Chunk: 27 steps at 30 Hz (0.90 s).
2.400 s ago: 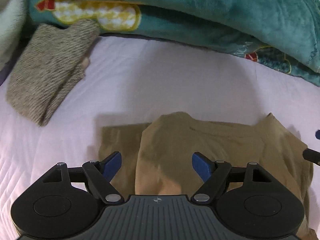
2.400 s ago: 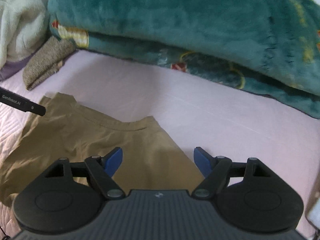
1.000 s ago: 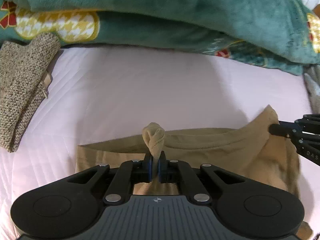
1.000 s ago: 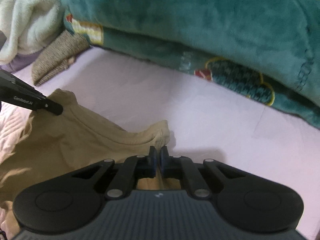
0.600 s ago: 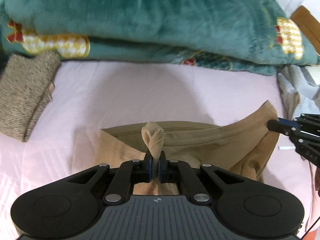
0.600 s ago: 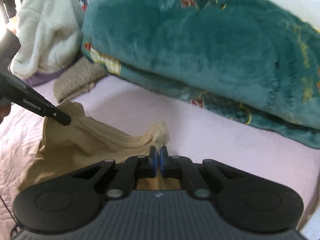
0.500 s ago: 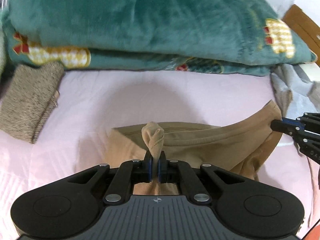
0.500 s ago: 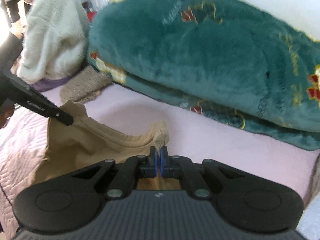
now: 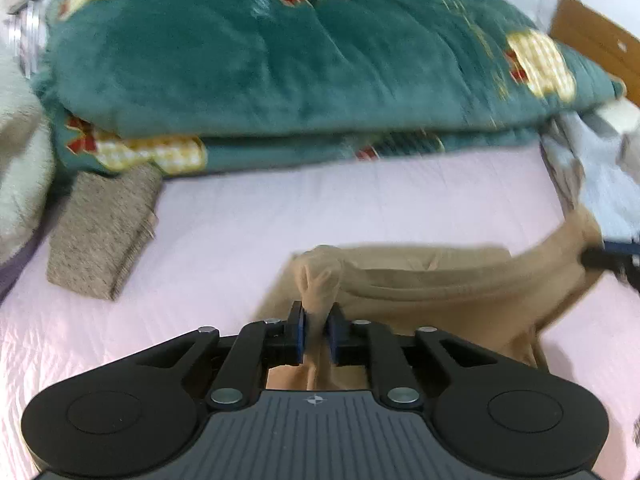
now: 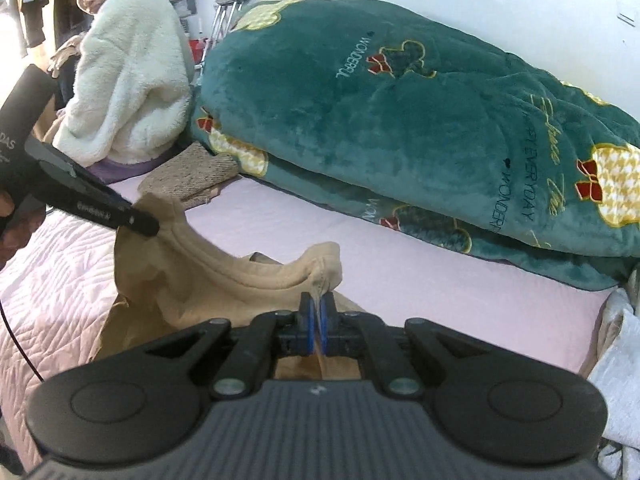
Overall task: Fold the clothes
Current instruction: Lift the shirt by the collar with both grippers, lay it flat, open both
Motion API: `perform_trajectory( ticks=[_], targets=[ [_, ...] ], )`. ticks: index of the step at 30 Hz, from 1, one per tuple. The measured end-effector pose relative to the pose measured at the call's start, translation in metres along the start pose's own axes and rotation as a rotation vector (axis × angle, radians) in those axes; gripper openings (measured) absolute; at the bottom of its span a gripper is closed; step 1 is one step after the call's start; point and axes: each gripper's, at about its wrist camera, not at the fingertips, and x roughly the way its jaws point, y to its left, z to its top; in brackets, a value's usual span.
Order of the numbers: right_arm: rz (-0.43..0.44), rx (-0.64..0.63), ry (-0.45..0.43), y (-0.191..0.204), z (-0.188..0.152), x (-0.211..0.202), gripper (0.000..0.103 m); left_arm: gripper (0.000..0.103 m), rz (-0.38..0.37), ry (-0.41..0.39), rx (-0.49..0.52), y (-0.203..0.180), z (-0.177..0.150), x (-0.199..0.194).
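Tan shirt (image 9: 440,284): held up off the pink bedspread (image 9: 360,200) by its neckline, stretched between the two grippers, the lower part draped down onto the bedspread.
Left gripper (image 9: 317,334): a bunched fold of the shirt's shoulder is seen between the blue pads; the jaws are opening, with a narrow gap and the cloth not yet dropped out.
Right gripper (image 10: 317,326): jaws are clamped tight on a thin pinch of the shirt's other shoulder, the fabric rising in a tuft just above the pads.
Teal blanket (image 10: 400,128): piled along the far edge of the bedspread, well apart from the shirt.
Folded knit (image 9: 100,232): laid near the far left corner, against the blanket.
Person in a white fleece jacket (image 10: 128,80): seated beyond that corner.
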Motion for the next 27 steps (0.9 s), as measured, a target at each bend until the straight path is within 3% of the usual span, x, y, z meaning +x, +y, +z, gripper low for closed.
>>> perform_trajectory(
  ticks=[4, 10, 16, 21, 27],
  targets=[
    [0.006, -0.005, -0.028, 0.008, 0.005, -0.006, 0.004, 0.014, 0.004, -0.029, -0.032, 0.012, -0.008, -0.012],
    [0.015, -0.027, -0.055, 0.011, 0.003, -0.025, 0.004, 0.013, -0.016, -0.064, 0.018, 0.003, -0.021, -0.039],
    [0.02, -0.025, -0.101, 0.016, -0.011, -0.072, 0.004, 0.013, -0.08, -0.066, 0.1, -0.015, -0.038, -0.082],
    [0.016, -0.007, -0.083, 0.034, -0.043, -0.118, 0.004, 0.013, -0.157, -0.01, 0.149, -0.037, -0.077, -0.126],
    [0.026, 0.05, -0.026, 0.087, -0.095, -0.166, 0.004, 0.013, -0.239, 0.077, 0.135, -0.044, -0.152, -0.162]
  ],
)
